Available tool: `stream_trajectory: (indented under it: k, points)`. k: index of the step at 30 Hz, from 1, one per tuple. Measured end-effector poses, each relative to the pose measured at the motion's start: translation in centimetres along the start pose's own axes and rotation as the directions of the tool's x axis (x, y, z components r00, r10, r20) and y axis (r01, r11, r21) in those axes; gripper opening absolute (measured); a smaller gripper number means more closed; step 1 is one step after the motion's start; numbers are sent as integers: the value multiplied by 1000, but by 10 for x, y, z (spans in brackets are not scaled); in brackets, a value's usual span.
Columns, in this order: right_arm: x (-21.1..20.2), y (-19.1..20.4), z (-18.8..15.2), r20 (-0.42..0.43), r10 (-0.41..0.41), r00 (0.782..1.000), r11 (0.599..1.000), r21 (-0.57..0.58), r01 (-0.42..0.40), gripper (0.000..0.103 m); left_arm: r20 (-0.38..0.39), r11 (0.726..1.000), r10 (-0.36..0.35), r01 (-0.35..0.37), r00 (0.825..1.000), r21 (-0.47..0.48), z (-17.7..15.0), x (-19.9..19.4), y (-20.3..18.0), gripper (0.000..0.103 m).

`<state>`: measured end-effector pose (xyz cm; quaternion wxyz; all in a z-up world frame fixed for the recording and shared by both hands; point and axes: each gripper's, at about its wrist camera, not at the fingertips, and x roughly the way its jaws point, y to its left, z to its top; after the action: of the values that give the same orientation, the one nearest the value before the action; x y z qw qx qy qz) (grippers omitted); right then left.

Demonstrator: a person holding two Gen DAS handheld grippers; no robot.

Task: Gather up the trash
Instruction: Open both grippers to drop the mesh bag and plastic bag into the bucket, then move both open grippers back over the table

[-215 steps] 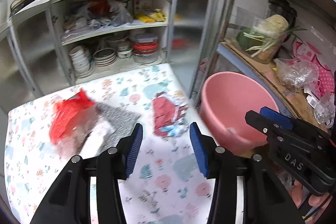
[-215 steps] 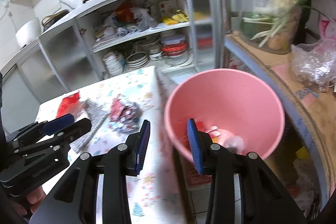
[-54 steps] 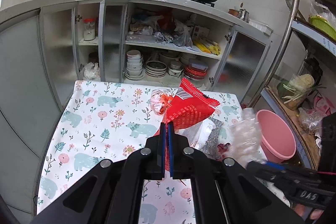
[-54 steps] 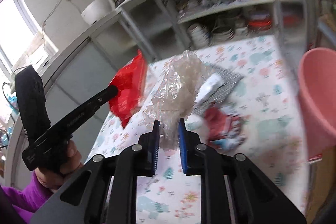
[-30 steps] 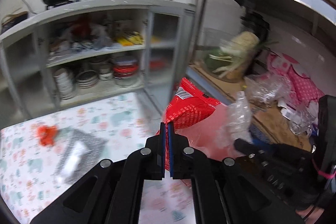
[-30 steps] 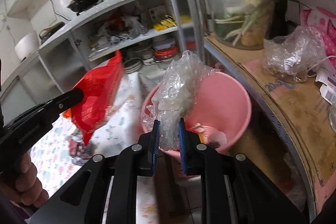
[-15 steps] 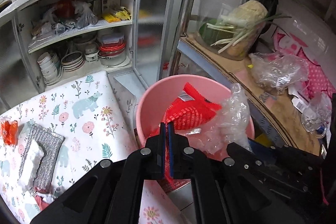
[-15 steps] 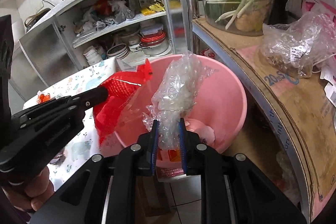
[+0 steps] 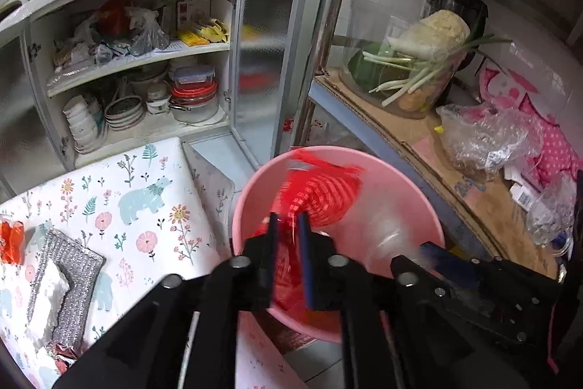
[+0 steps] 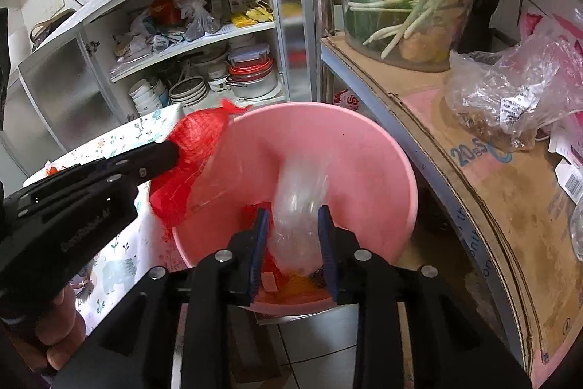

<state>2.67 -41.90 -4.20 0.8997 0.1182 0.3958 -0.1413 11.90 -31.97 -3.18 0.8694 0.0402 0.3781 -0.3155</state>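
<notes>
Beside the floral desk (image 9: 145, 192), off its right edge, both claws hung over the pink basin (image 10: 364, 141), the left claw (image 9: 289, 236) parted, dropping the red net bag (image 9: 320, 192), and the right claw (image 10: 293, 239) spread, releasing the clear plastic wrap (image 10: 300, 206) into it.

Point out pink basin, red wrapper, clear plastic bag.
pink basin (image 10: 371, 170): right wrist view, bare inner wall.
red wrapper (image 9: 320, 195): left wrist view, blurred upper body.
clear plastic bag (image 10: 300, 206): right wrist view, blurred middle.
</notes>
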Motion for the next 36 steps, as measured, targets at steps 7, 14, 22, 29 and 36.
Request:
stream_trajectory:
  k: [7, 14, 22, 29, 36]
  points:
    - [-11, 3, 2, 24, 9, 1000, 1000, -12, -9, 33, 36, 1000, -29, 29, 999, 12, 4, -23, 6, 33]
    - [-30, 13, 1, 51, 52, 997, 999, -16, -51, 33, 73, 999, -32, 31, 997, 20, 4, -54, 12, 37]
    - [-58, 44, -7, 72, 170, 983, 985, -44, -167, 33, 106, 999, 24, -27, 994, 25, -15, -102, 34, 38]
    - [-69, 82, -20, 49, 262, 964, 962, -94, -257, 33, 135, 989, 146, -149, 980, 7, -44, -144, 76, 38]
    - [-63, 112, -32, -3, 344, 939, 935, -94, -342, 33, 104, 953, 296, -285, 950, -102, -80, -176, 152, 38]
